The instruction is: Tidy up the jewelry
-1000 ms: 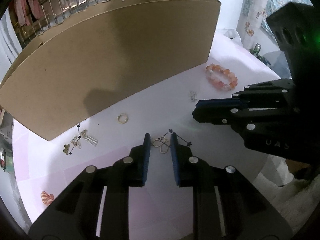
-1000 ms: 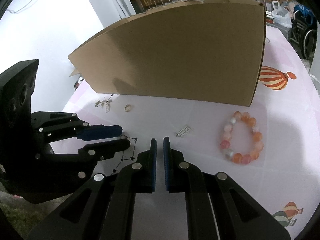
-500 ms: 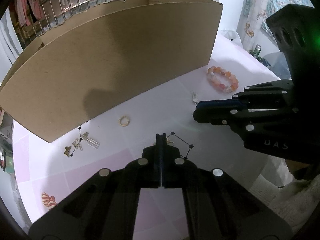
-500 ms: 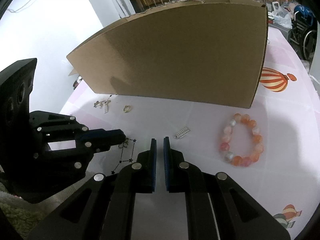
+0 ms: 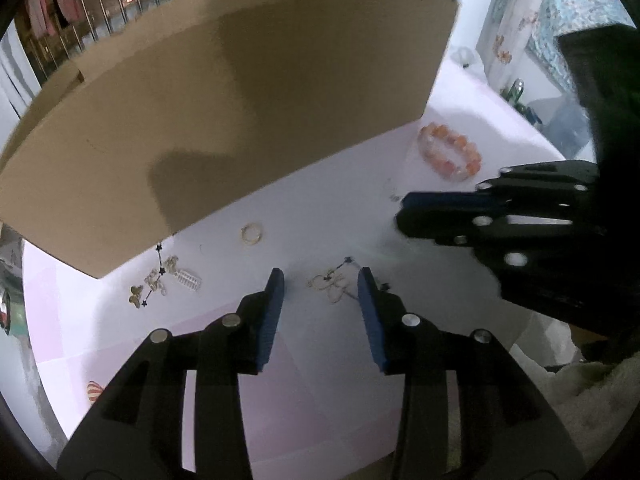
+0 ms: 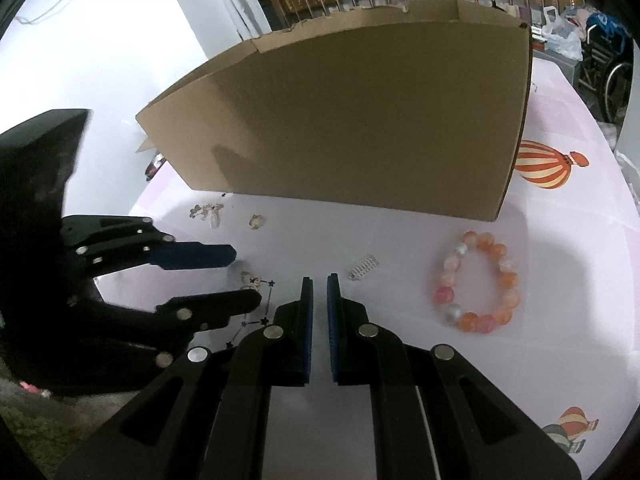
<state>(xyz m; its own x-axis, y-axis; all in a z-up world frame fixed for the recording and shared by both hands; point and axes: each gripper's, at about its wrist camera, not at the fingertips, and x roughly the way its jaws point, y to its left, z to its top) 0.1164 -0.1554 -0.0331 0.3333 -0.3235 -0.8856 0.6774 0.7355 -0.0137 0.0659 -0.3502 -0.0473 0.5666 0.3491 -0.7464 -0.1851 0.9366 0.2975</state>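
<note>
Our left tool (image 5: 320, 286) is opening, its blue pads either side of the gold chain (image 5: 330, 285) lying loose on the tabletop (image 5: 328, 208). Our right tool (image 6: 319, 286) is closed on nothing; the bead bracelet (image 6: 478, 282) lies right of it, the cardboard box (image 6: 360, 120) beyond.

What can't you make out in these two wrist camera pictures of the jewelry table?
- Inside of the brown cardboard box: hidden in both views by its own tall front wall.
- Thin black star-chain necklace: partly covered in the right wrist view by the left tool, whose jaws are opening around the tangle.
- Small gold butterfly charm cluster: too small and blurred to tell the pieces apart.
- Small silver comb-shaped piece: left wrist view, mostly hidden by the right tool.
</note>
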